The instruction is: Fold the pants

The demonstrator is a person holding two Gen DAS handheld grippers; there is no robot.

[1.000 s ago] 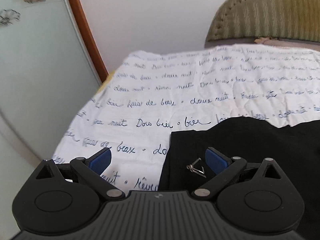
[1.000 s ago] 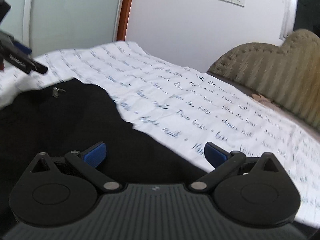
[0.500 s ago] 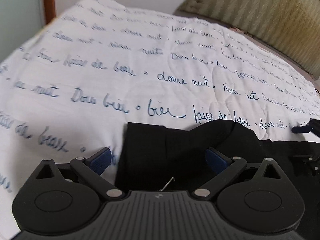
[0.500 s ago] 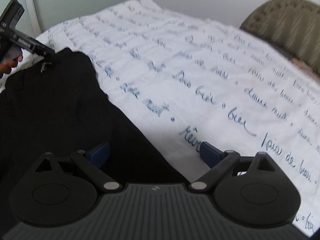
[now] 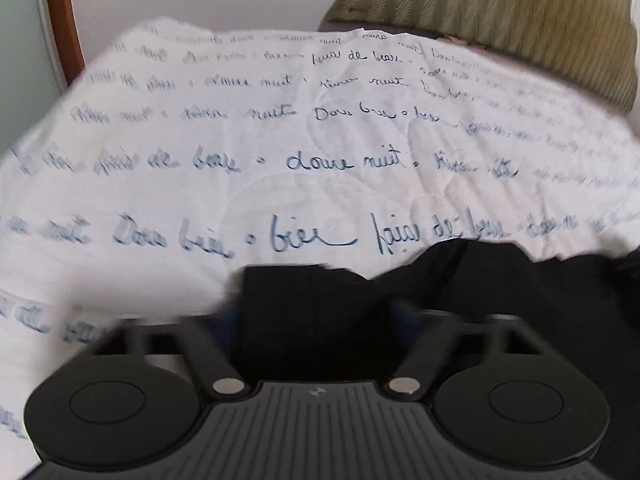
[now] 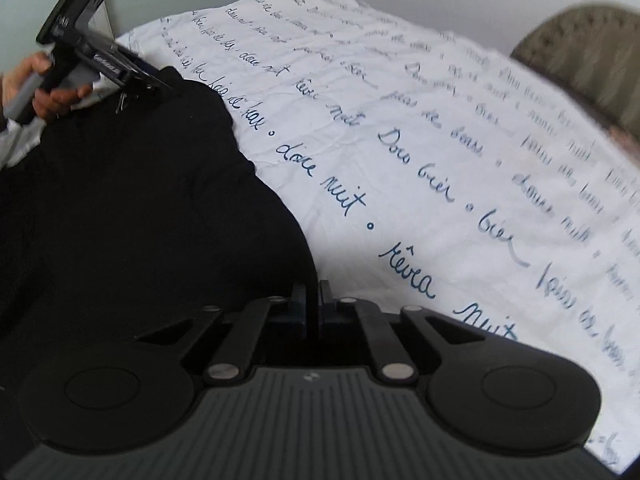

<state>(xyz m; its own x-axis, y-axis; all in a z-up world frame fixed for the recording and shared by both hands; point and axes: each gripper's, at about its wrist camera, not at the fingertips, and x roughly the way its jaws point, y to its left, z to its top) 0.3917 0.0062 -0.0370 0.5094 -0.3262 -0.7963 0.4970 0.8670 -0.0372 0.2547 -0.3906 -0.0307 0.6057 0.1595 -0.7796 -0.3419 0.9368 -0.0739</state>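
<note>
Black pants point(image 6: 132, 208) between tool point(image 6: 313, 308) jaws

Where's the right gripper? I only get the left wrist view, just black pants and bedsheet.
Observer: At the near edge of the pants, where black cloth meets the sheet. The right gripper has just shut its jaws there; whether cloth is caught, I cannot tell.
Operator: What does that view show of my left gripper?
Observer: A hand holds it with its tip on the pants' far corner. Its jaws have just been closing, that corner between them.
Operator: Any hardware on the cloth?
Observer: A small metal clasp lies beside that tip.
</note>
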